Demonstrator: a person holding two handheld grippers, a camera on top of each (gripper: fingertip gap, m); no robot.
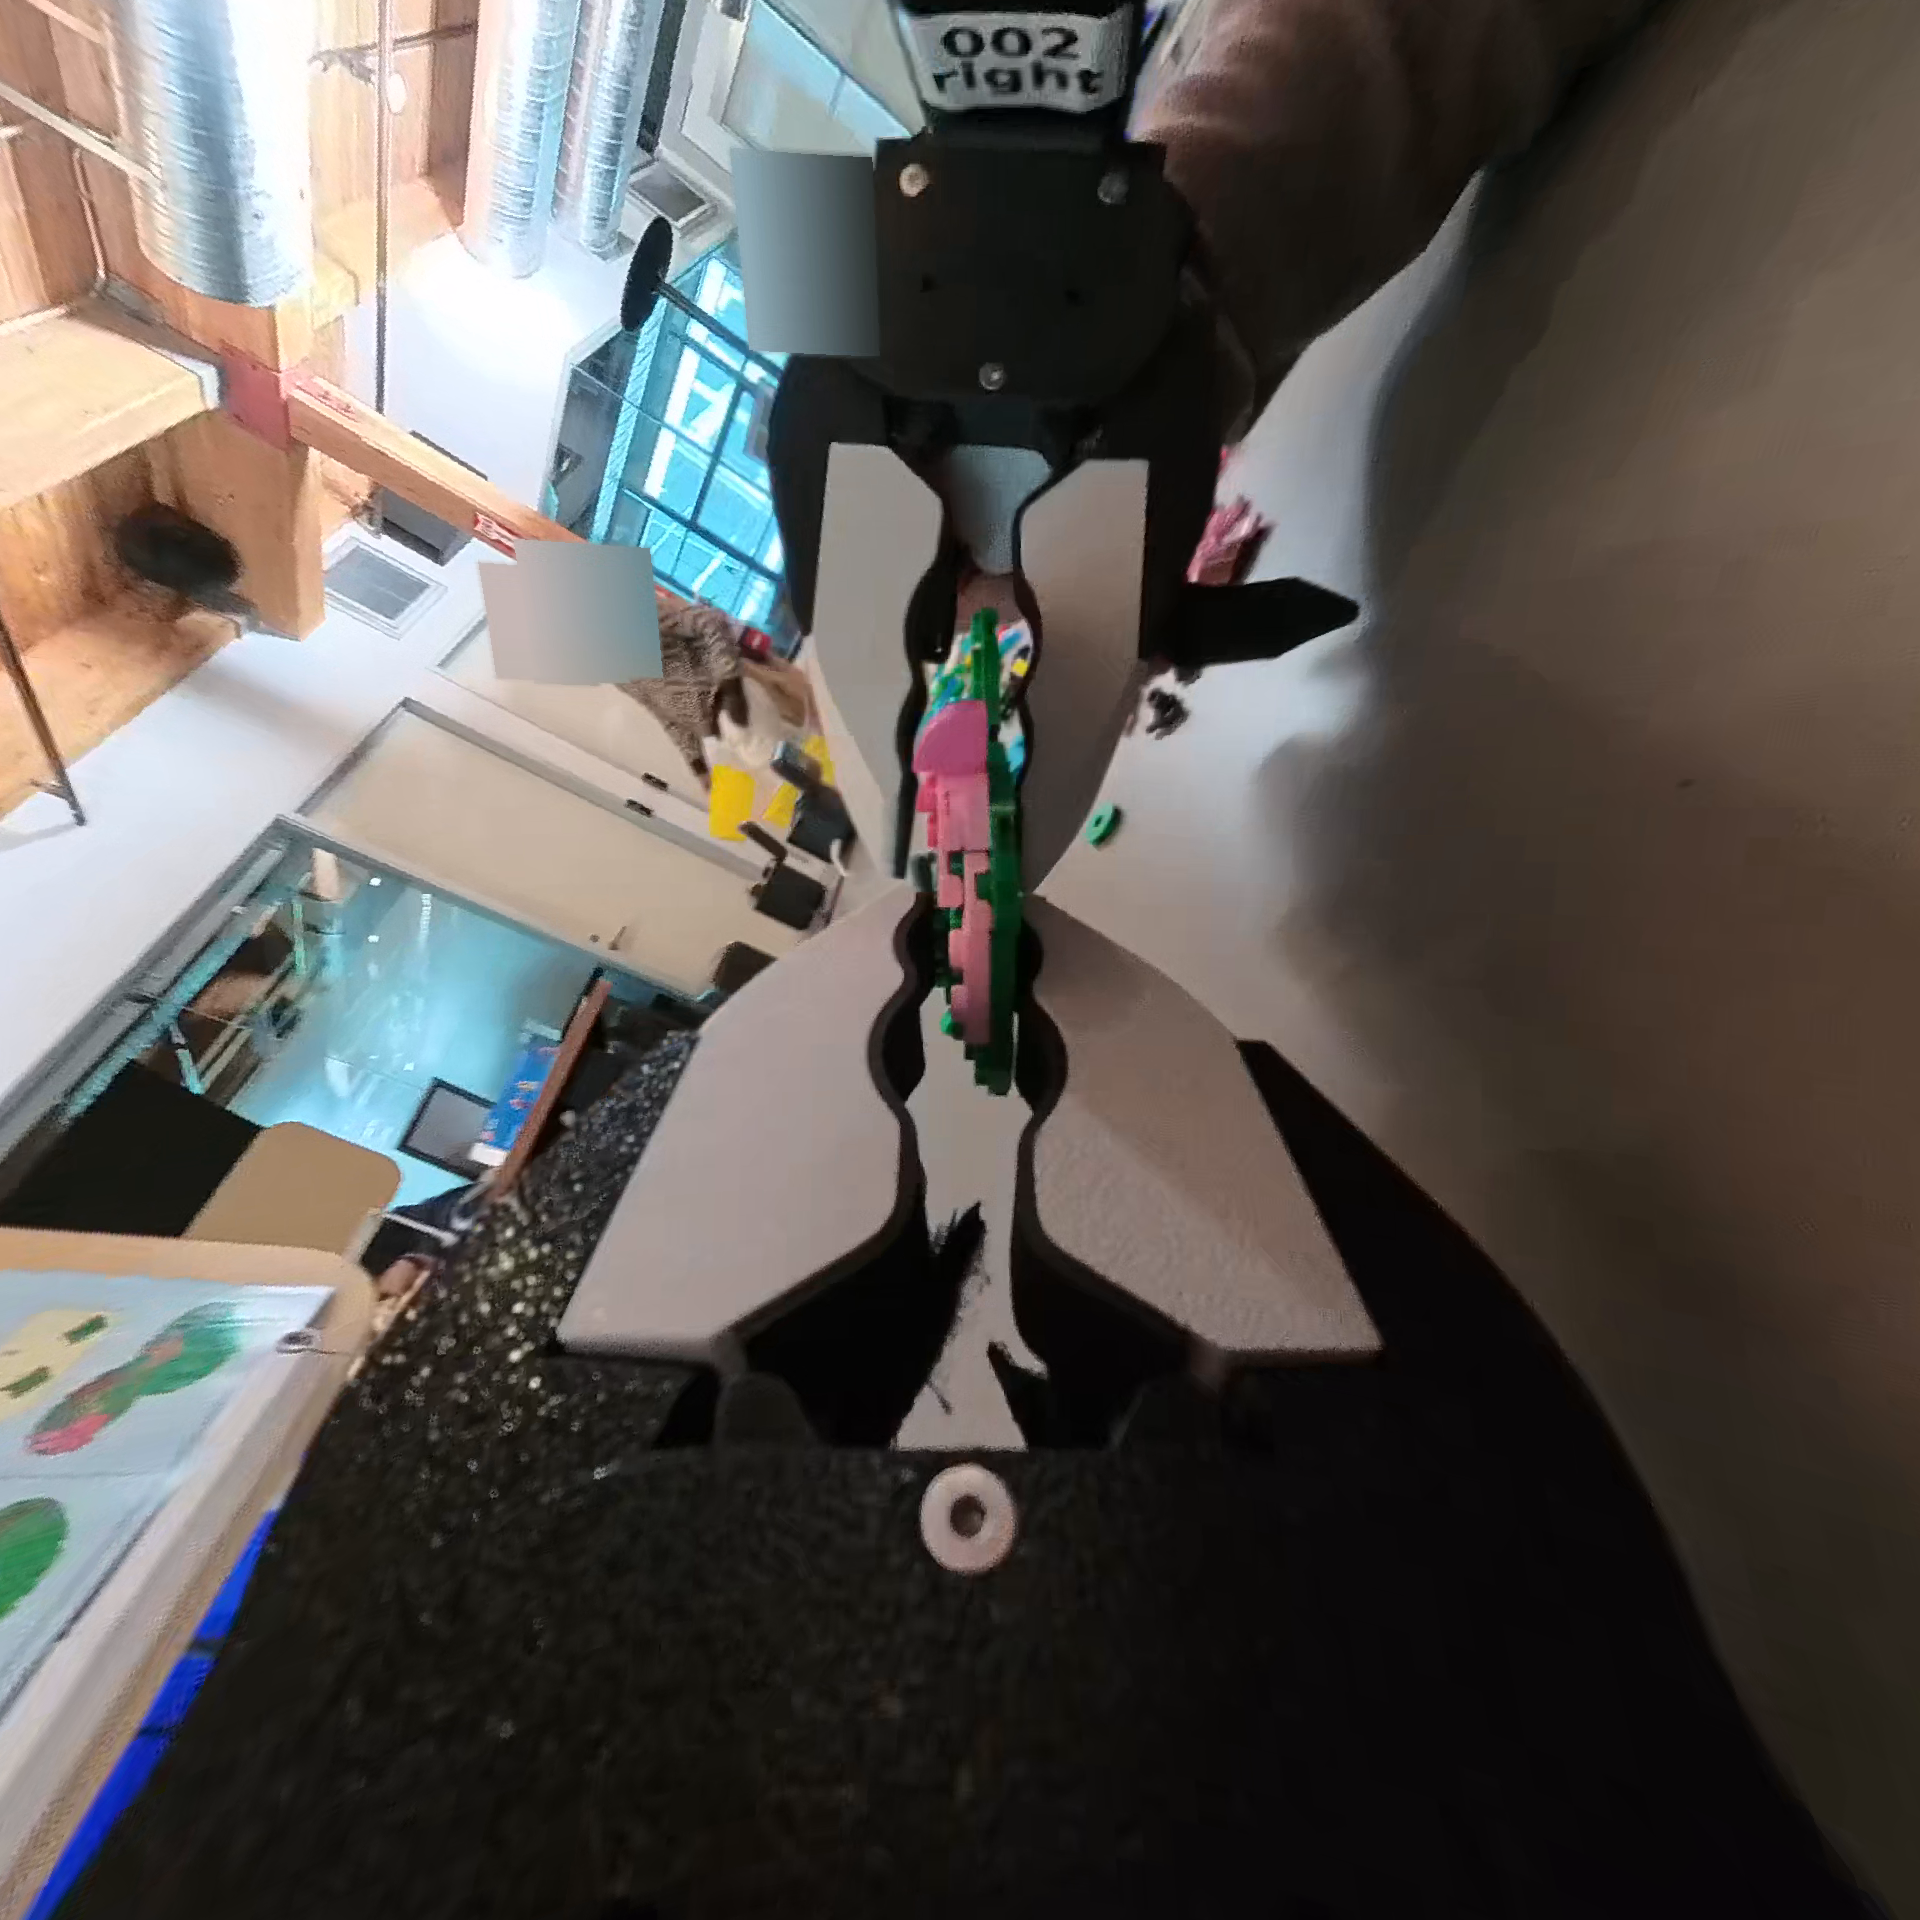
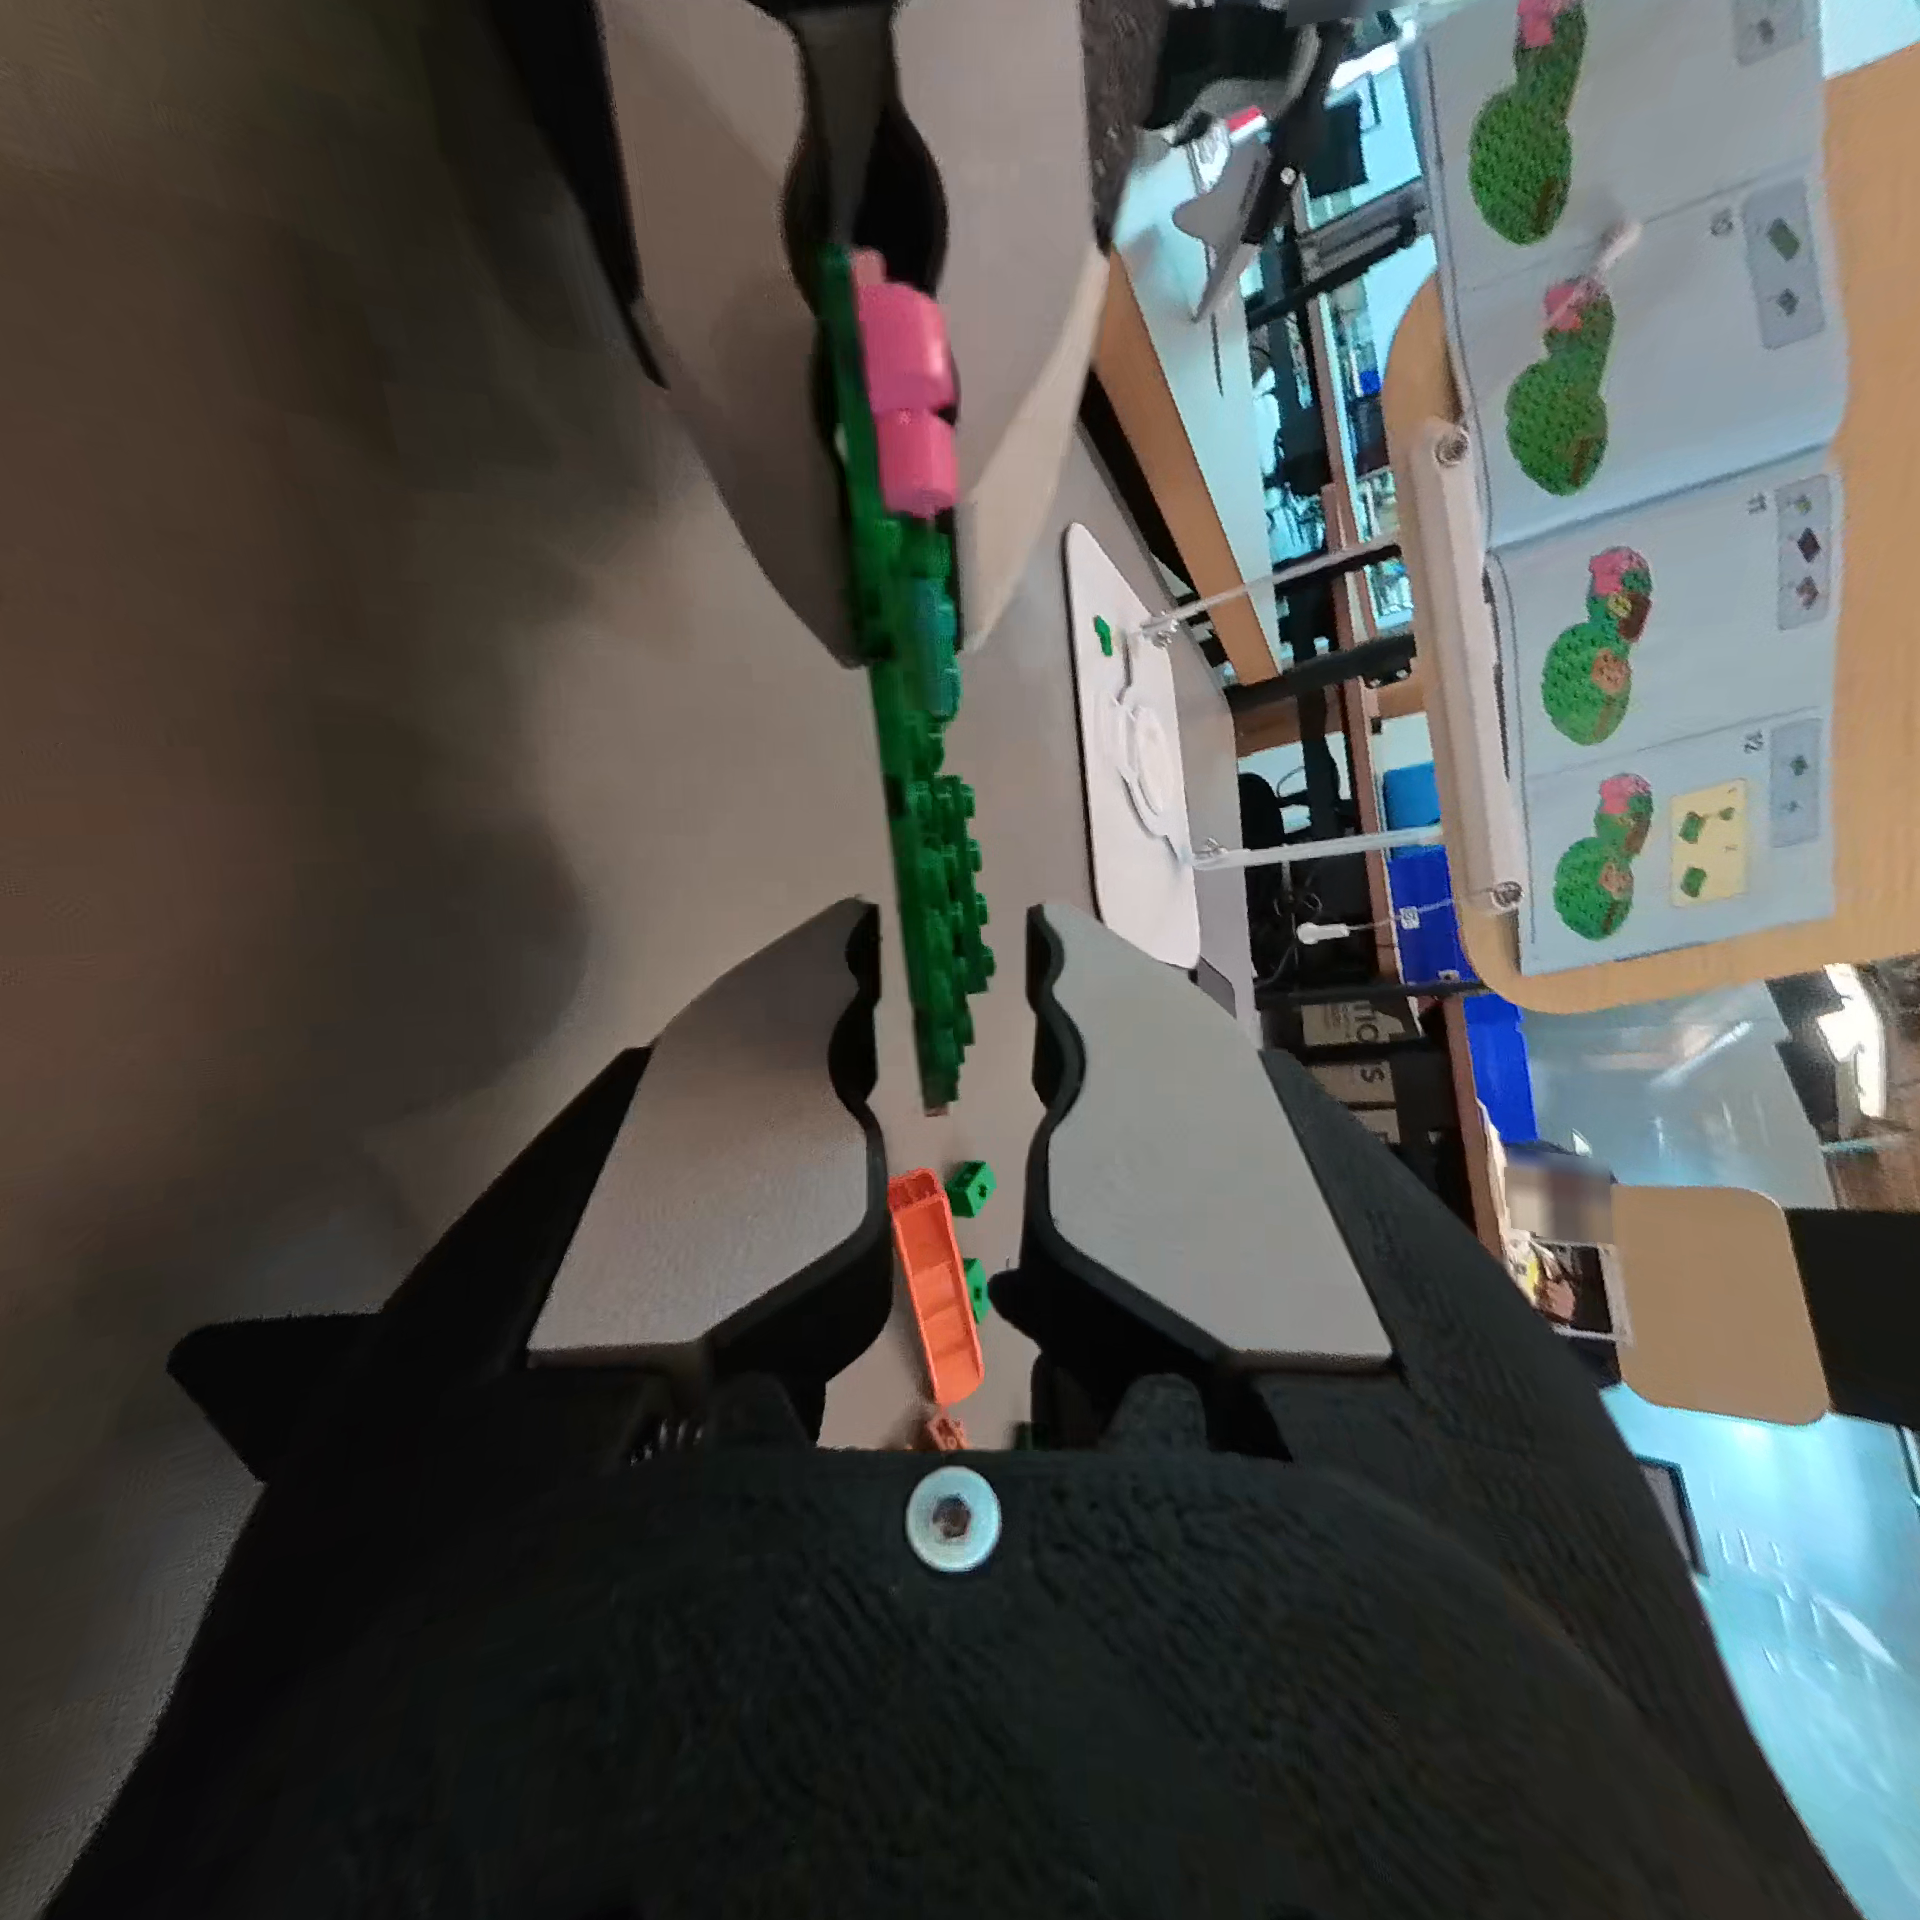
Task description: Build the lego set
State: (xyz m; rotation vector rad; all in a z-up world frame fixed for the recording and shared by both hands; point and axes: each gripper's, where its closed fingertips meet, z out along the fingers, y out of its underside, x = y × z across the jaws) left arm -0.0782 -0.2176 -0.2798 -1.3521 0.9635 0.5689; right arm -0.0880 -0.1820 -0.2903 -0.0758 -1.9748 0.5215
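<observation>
A green lego plate point(image 1: 1004, 831) with pink bricks point(image 1: 951, 748) on it is held in the air, edge-on, between my two grippers. My left gripper point(image 1: 971, 909) is shut on the end that carries the pink bricks point(image 2: 904, 353). My right gripper point(image 2: 951, 914) is open and straddles the other, bare green end of the plate point(image 2: 935, 883), with a small gap on each side. In the left wrist view the right gripper point(image 1: 977, 842) faces me from above. In the right wrist view the left gripper point(image 2: 904, 644) shows at the top.
An orange brick point(image 2: 935, 1288) and small green bricks point(image 2: 971, 1184) lie on the grey table behind the plate. An open instruction booklet point(image 2: 1621, 520) stands on a holder to the right, above a white tray point(image 2: 1132, 748). A green piece point(image 1: 1101, 826) and pink pieces point(image 1: 1231, 530) lie on the table.
</observation>
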